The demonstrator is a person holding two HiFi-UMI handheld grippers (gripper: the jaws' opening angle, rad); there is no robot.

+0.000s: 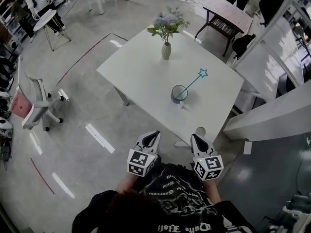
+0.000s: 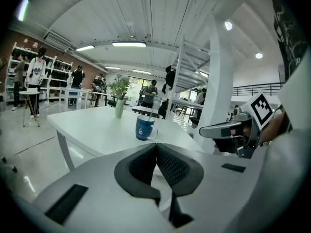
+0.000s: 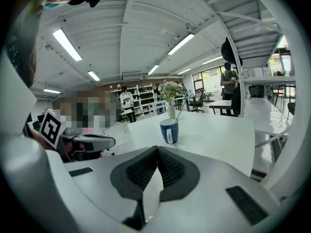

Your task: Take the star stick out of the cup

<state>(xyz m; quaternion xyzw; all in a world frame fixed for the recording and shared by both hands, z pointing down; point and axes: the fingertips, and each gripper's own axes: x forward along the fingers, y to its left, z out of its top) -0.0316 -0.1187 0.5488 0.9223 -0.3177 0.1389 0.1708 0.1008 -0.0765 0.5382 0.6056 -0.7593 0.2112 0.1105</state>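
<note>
A blue cup (image 1: 179, 94) stands on the white table (image 1: 141, 76), and a thin teal star stick (image 1: 193, 80) leans out of it toward the far right, its star (image 1: 202, 73) clear of the rim. The cup shows ahead of each gripper in the left gripper view (image 2: 145, 127) and the right gripper view (image 3: 169, 130). Both grippers hang side by side off the table's near edge, close to my body. My left gripper (image 1: 154, 135) and my right gripper (image 1: 195, 138) are shut with nothing between their pads. The left gripper (image 2: 156, 149) and right gripper (image 3: 156, 154) each show touching pads.
A vase of flowers (image 1: 166, 33) stands at the table's far side. A white office chair (image 1: 36, 103) is on the floor at the left, a white pillar (image 2: 218, 76) and long white bench (image 1: 272, 115) at the right. People stand at other tables in the background.
</note>
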